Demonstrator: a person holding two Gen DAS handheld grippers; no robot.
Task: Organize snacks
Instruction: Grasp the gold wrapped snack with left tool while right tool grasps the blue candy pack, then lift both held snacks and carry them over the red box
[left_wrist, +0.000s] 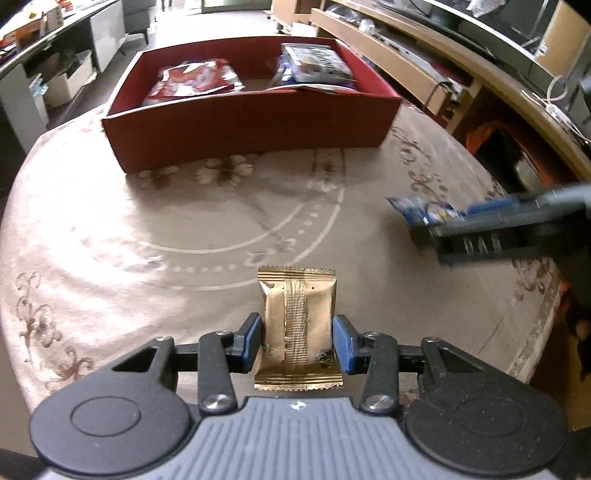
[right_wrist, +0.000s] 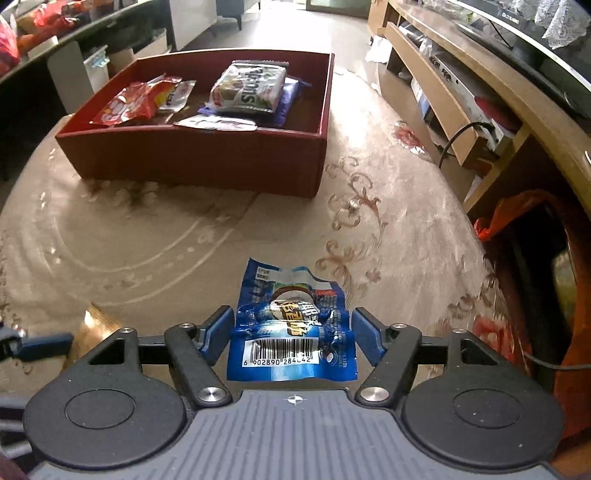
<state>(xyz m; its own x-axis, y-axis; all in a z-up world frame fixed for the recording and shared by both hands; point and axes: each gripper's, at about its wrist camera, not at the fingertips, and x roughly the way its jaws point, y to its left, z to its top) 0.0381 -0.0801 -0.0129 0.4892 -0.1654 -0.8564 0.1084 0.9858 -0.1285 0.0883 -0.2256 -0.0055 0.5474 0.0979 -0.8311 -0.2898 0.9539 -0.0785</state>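
left gripper (left_wrist: 297, 338), bottom centre: jaws clamped on gold packet (left_wrist: 298, 325), above the table (left_wrist: 110, 236) | right gripper (right_wrist: 291, 332), bottom centre: blue pads pressed on blue packet (right_wrist: 291, 332), barcode up | red box (right_wrist: 192, 158), upper frame: holds snack bags, red ones left, green and purple right

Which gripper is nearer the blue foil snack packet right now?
Right. The right gripper is clamped on the blue foil snack packet itself. The left gripper sits off to its left, holding a gold foil sachet.
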